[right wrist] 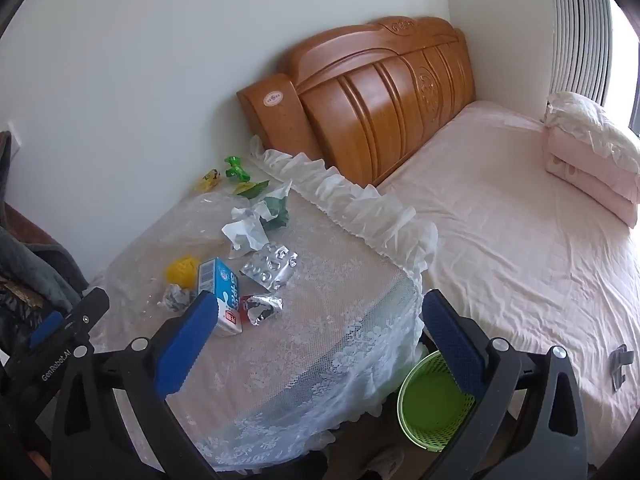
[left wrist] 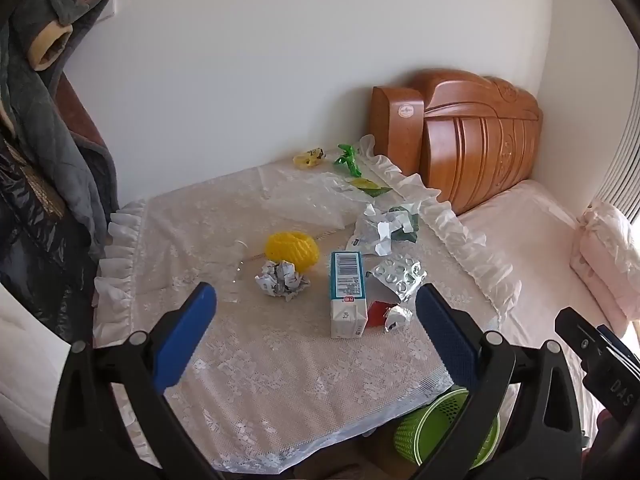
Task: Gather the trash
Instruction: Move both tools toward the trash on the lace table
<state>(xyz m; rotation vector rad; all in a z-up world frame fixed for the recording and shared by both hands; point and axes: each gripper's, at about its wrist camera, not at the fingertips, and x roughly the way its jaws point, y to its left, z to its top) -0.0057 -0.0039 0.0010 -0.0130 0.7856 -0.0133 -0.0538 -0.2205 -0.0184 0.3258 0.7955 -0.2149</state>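
We hover over the littered table, both grippers spread and holding nothing.

Our left gripper [left wrist: 316,312] faces the carton [left wrist: 347,294] just ahead; our right gripper [right wrist: 316,320] has the green bin [right wrist: 434,400] below its right finger.

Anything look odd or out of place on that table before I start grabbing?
Only the litter itself: a small carton lies tipped on its side beside an empty blister pack, with crumpled paper and wrappers scattered over the lace cloth. Nothing spilled. The green bin stands upright.
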